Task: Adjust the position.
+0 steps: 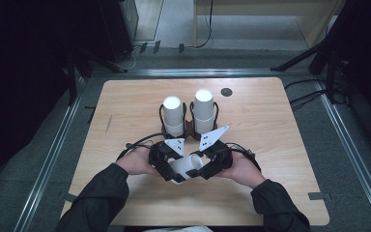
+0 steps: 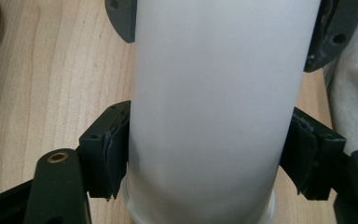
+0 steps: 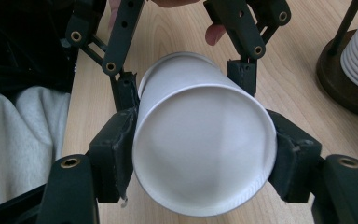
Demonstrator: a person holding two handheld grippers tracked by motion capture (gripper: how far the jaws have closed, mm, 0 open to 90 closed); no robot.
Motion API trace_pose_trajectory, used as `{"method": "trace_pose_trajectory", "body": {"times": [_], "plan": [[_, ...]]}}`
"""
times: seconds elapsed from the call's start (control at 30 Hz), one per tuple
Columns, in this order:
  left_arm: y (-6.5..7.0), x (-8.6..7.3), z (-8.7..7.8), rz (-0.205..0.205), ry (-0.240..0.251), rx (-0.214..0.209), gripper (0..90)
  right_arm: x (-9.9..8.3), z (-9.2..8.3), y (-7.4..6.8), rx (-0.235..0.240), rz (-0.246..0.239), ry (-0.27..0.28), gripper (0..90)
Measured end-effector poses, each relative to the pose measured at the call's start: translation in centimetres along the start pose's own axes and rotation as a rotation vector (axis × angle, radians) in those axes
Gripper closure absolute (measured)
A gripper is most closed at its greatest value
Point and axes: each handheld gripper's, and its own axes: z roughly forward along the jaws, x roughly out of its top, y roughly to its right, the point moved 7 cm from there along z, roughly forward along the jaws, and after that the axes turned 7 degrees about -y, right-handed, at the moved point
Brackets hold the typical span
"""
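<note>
A white paper cup lies on its side just above the wooden table, held between both grippers near the front middle. My left gripper is shut on the end with the rim; in the left gripper view its pads press on both sides of the cup. My right gripper is shut on the end with the base. In the right gripper view the cup's base faces the camera, squeezed between the pads. Farther off there, the left gripper clamps the far end.
Two stacks of white cups stand upright in a dark wire holder just behind the grippers; its base shows in the right gripper view. A black round spot is at the table's back. Black stands flank the table.
</note>
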Motion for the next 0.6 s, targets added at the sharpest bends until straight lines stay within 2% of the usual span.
{"method": "trace_pose_trajectory", "body": {"times": [0.07, 0.13, 0.23, 0.33, 0.5, 0.6], "plan": [[-0.1, 0.0, -0.1, -0.008, 0.013, -0.004, 23.8, 0.0, -0.2, 0.0, 0.002, 0.005, 0.006, 33.2], [-0.2, 0.1, -0.3, -0.029, 0.039, -0.004, 16.5, 0.1, -0.3, 0.1, -0.004, 0.0, 0.008, 33.2], [-0.4, 0.2, -0.7, -0.04, 0.065, 0.006, 10.5, 0.0, -0.5, 0.2, -0.008, 0.008, 0.012, 33.1], [-0.7, 0.3, -1.3, -0.056, 0.105, 0.034, 9.8, 0.0, -0.9, 0.4, -0.014, 0.016, 0.024, 33.0], [-0.9, 0.4, -2.0, -0.079, 0.18, 0.042, 9.9, 0.0, -1.5, 0.7, -0.019, 0.029, 0.046, 33.0], [-1.0, 0.3, -2.3, -0.088, 0.195, 0.062, 9.9, -0.1, -1.9, 0.8, -0.027, 0.033, 0.055, 33.0]]}}
